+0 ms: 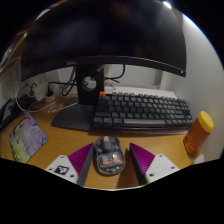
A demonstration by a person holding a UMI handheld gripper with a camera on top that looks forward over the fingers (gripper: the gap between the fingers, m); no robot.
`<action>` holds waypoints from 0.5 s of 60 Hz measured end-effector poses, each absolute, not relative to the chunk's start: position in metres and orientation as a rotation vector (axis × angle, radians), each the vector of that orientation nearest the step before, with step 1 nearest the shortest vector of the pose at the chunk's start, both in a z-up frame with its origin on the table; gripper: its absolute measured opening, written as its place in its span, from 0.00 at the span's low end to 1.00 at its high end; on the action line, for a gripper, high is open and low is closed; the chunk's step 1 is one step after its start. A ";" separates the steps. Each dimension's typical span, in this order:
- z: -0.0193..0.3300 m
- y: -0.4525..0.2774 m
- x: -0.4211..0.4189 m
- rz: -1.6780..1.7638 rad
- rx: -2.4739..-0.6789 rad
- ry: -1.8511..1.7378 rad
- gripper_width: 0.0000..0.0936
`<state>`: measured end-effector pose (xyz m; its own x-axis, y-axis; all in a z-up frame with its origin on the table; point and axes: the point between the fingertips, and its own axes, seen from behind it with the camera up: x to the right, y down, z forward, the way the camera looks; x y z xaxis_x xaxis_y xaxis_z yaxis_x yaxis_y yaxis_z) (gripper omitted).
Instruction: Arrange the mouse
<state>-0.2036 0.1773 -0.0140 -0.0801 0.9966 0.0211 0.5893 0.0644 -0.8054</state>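
A: What sits farthest left on the worktop (60, 135)?

B: A flat card (27, 139) with a colourful print, lying tilted near the edge. Behind it, against the wall, there is some small clutter with cables, too dim to name.

A: And moving in from there?

B: The monitor (105, 35), a big dark curved screen, fills the upper part of the view. Its stand (88, 85) drops onto a flat base (72, 117), and a small orange bit shows just beside the stand's foot.

A: Where is the mouse?

B: The mouse (108, 156) lies on the wood in the middle, just in front of the keyboard (143, 110). It looks see-through, with grey parts inside. It sits between the two fingers.

A: So the gripper (109, 162) has it?

B: No. The fingers stand wide apart. The left pad (79, 157) and the right pad (140, 158), both magenta, each have a strip of wood showing between them and the mouse. The mouse rests on the worktop by itself.

A: And the keyboard?

B: Dark, with black keys, running from the monitor base off to the right, beyond the fingers.

A: Anything past it?

B: An orange bottle (199, 135) stands upright at the right end of the keyboard, close to its corner. Whether they touch I cannot tell.
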 end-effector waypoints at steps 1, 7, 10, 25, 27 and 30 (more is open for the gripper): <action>-0.014 0.176 -0.204 0.861 -1.582 -1.741 0.73; -0.014 0.175 -0.206 0.834 -1.560 -1.746 0.52; -0.014 0.176 -0.206 0.820 -1.565 -1.741 0.48; -0.002 0.176 -0.198 0.781 -1.642 -1.714 0.43; 0.007 0.172 -0.194 0.785 -1.660 -1.710 0.44; 0.024 0.161 -0.188 0.801 -1.683 -1.704 0.43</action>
